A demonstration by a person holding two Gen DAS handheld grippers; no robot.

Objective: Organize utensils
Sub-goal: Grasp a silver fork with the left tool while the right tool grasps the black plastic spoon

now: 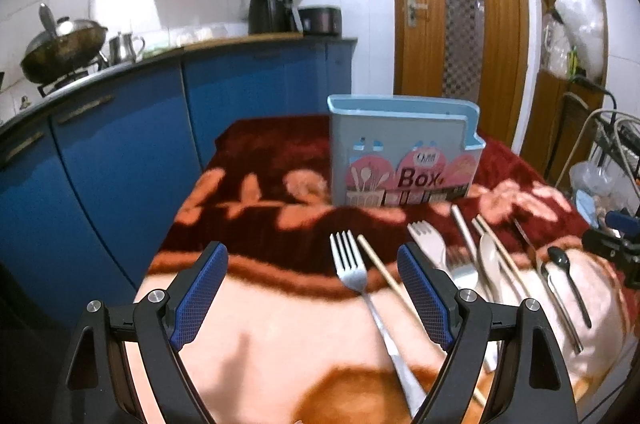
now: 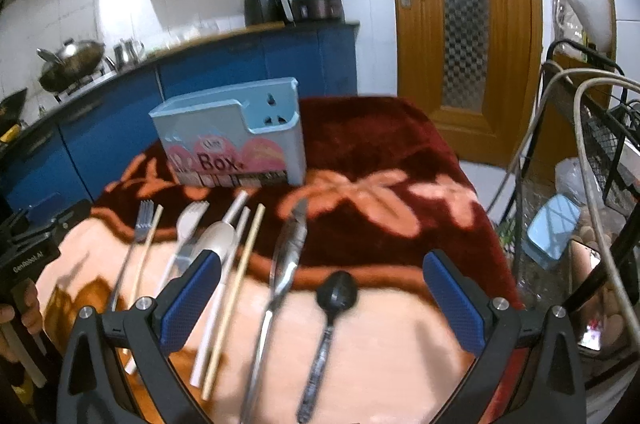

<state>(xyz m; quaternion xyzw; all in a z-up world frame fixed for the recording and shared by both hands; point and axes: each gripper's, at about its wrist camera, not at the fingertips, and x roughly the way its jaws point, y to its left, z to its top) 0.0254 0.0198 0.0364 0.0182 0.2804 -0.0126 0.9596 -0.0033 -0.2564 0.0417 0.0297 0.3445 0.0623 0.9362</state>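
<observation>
Hovering with jaws apart, left gripper (image 1: 312, 294) over the steel fork (image 1: 356, 278), right gripper (image 2: 322, 298) over the black spoon (image 2: 334, 298), blue utensil box (image 2: 236, 139) beyond, side wall seen only from the right wrist.

Surface: a table under a dark red blanket (image 2: 372, 143) with peach flowers and a pale near part.
Far end: a light blue box (image 1: 400, 151) stood upright on the blanket.
Near end: utensils lay in a loose row, tips toward the box.
Row, left to right: steel fork (image 2: 140, 224), chopstick (image 2: 149, 244), white fork (image 2: 188, 224), pale spoon (image 2: 218, 240), white stick (image 2: 236, 207), chopstick (image 2: 240, 276), steel spoon (image 2: 280, 280), black spoon (image 2: 336, 294).
</observation>
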